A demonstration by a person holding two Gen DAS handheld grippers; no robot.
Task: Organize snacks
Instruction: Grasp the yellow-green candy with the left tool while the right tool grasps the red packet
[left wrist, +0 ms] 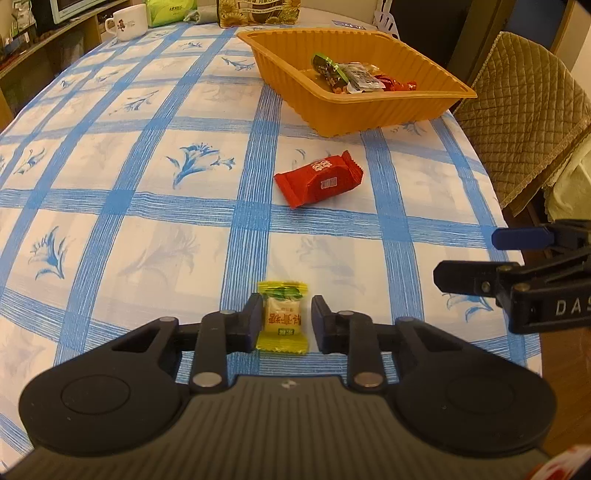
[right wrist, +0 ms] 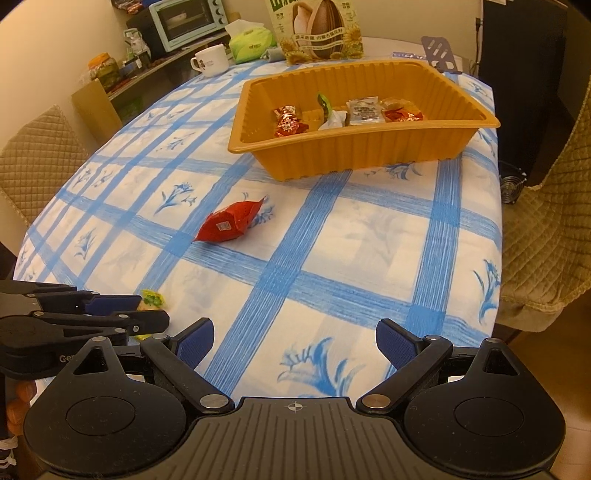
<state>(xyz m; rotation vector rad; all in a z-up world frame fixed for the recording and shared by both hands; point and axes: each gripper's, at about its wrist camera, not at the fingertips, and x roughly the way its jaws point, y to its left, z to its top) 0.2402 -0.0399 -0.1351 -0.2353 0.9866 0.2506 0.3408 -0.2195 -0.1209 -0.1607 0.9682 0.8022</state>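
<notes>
On the side of your right gripper (left wrist: 465, 258), seen from the left wrist, you can read the white letters "DAS" before the frame cuts them off, and from the right wrist your left gripper (right wrist: 147, 312) shows "Ge" in the same way. The yellow candy (left wrist: 282, 319), the red packet (left wrist: 319, 178) and the sunflower seed box (right wrist: 316, 31) all carry printed Chinese characters, too small or blurred for you to read.

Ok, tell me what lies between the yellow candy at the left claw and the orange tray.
Only the red snack packet lies on the tablecloth roughly between the yellow candy and the orange tray. Lifted over or carried around it, nothing else visible blocks the way.
</notes>
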